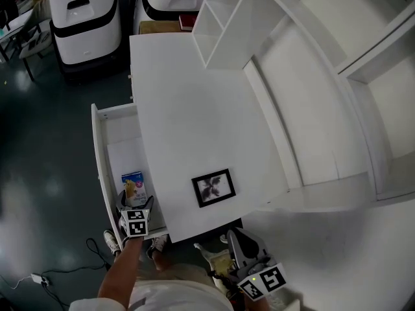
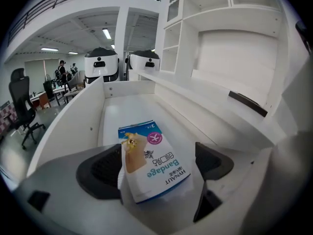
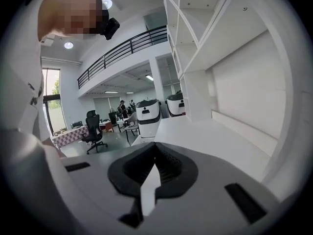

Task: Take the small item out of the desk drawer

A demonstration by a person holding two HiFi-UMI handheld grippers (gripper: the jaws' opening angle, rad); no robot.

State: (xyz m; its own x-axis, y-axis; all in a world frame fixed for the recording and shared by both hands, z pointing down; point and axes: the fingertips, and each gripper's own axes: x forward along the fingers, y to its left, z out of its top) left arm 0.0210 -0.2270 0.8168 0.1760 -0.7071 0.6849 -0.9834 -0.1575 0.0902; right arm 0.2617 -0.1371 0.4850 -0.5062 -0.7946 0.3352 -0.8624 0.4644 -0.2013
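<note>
The desk drawer [image 1: 102, 154] stands pulled out at the left side of the white desk [image 1: 188, 109]. A small white-and-blue bandage box [image 1: 134, 188] is at the drawer's near end. My left gripper [image 1: 136, 204] reaches into the drawer from the front. In the left gripper view the bandage box [image 2: 154, 160] sits tilted between the two dark pads [image 2: 100, 173], which press its sides, so the left gripper [image 2: 159, 166] is shut on it. My right gripper [image 1: 238, 238] is held low at the desk's near edge, shut and empty [image 3: 155, 150].
A small black picture frame [image 1: 213, 187] lies on the desk near its front edge. White shelving [image 1: 227, 18] rises at the back and right. Two white robots [image 1: 84, 18] stand beyond the desk. A cable and plug [image 1: 39, 278] lie on the dark floor.
</note>
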